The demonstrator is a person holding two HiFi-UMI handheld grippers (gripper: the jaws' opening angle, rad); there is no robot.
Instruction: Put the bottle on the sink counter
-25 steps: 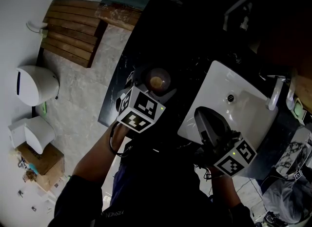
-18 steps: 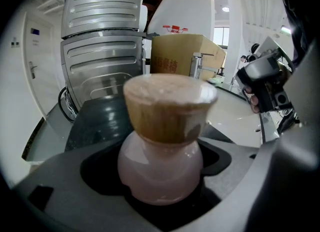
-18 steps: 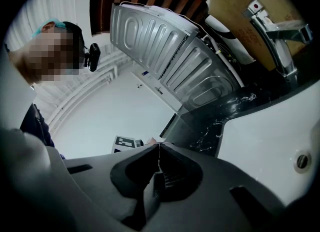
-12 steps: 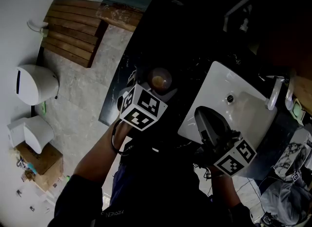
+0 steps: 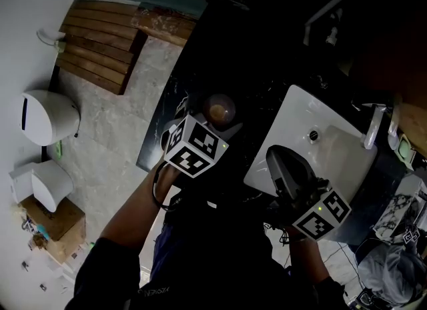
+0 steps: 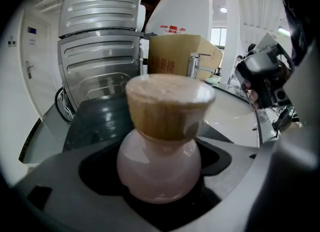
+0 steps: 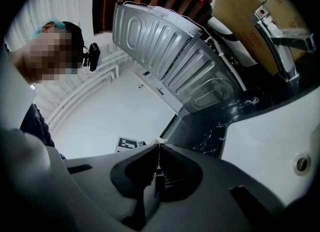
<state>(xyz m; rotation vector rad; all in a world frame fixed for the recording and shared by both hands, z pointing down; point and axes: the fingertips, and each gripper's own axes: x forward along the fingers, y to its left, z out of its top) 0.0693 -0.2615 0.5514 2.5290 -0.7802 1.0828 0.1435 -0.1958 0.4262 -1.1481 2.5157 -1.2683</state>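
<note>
A small bottle (image 5: 219, 110) with a round pinkish body (image 6: 159, 168) and a wooden cap (image 6: 167, 110) stands upright between the jaws of my left gripper (image 5: 215, 119), which is shut on the body. In the head view it is over the black sink counter (image 5: 220, 55), left of the white basin (image 5: 333, 152). Whether its base touches the counter is hidden. My right gripper (image 5: 275, 159) hovers at the basin's near left rim. Its jaws are shut with nothing between them (image 7: 158, 148).
A chrome faucet (image 5: 371, 129) stands at the basin's far side. On the floor to the left are a white toilet (image 5: 47, 115), a wooden slat mat (image 5: 100, 42) and a cardboard box (image 5: 61, 225). The left gripper view shows another cardboard box (image 6: 182, 54) behind the tap.
The left gripper and the bottle have edged very slightly right. The right gripper has stayed in place.
</note>
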